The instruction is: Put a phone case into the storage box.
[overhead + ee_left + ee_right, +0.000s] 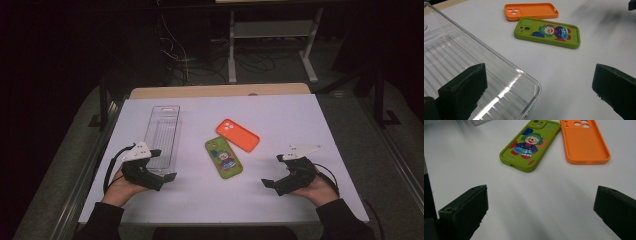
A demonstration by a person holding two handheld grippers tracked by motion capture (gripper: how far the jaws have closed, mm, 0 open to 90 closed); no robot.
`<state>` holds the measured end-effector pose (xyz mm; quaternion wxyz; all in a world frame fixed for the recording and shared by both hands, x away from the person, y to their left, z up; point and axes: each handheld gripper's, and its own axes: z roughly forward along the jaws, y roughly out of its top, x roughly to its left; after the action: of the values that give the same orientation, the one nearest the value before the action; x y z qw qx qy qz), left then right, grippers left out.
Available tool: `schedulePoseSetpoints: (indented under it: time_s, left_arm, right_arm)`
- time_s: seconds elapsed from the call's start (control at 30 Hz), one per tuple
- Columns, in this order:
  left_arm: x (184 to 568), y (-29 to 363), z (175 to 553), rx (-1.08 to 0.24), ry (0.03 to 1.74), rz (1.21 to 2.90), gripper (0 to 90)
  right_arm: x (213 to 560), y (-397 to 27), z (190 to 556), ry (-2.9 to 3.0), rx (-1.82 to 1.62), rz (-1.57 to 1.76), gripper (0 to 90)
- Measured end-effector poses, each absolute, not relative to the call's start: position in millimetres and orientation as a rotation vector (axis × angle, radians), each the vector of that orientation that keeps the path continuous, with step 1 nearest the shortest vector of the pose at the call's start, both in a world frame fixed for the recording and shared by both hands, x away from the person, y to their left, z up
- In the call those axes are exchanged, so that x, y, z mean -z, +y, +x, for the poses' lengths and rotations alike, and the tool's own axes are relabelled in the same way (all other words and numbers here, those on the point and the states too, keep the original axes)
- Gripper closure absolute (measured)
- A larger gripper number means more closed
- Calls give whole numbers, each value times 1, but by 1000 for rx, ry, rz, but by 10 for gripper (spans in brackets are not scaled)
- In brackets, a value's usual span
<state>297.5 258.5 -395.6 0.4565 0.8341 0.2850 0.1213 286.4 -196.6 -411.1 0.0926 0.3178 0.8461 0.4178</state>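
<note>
Both grippers are sitting wide apart with nothing between the jaws. The left gripper is hovering right at the near end of the clear plastic tray, one jaw over the tray's corner. The right gripper is resting near the table's right edge, aiming at the two phone cases lying between both tools. Count: one green clown case, face-up print showing, and one orange case lying hollow side up, the two just touching at a corner. One tray, two cases, two grippers.
</note>
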Motion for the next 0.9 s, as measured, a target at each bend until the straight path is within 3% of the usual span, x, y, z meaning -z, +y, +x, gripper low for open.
schedulePoseSetpoints:
  time_s: [0.9]
  left_arm:
    - [387,242,302,-262,665,2035,0]
  right_arm:
    - [407,-202,285,2483,-1228,981,0]
